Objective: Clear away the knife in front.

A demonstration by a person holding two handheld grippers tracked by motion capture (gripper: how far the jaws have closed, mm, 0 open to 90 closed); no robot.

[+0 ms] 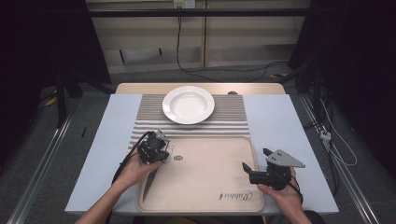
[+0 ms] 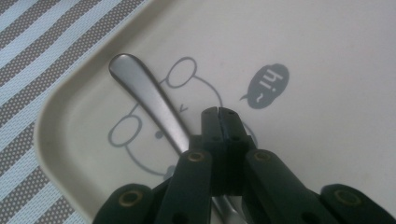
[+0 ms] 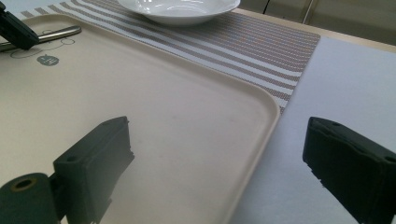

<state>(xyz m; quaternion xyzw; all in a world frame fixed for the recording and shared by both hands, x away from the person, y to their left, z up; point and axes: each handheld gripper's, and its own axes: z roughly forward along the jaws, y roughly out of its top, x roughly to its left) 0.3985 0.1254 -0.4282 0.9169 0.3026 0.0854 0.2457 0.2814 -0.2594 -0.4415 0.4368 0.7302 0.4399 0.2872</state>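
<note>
The left gripper (image 2: 218,111) has its jaws pressed together over the tray's (image 1: 205,186) upper-left corner, touching a metal utensil handle (image 2: 149,100) that runs under them; whether they pinch it I cannot tell. The right gripper (image 1: 254,159), at the lower right of the high view, has its jaws spread wide and grasps nothing. Beyond the tray, a white bowl (image 1: 188,104) sits on a striped mat (image 1: 233,119).

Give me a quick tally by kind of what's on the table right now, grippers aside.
Trays: 1, beige tray
Bowls: 1, white bowl on the mat
Placemats: 1, striped placemat
Metal utensils: 1, knife lying in the tray, its handle beside the shut left gripper
Total: 4
</note>
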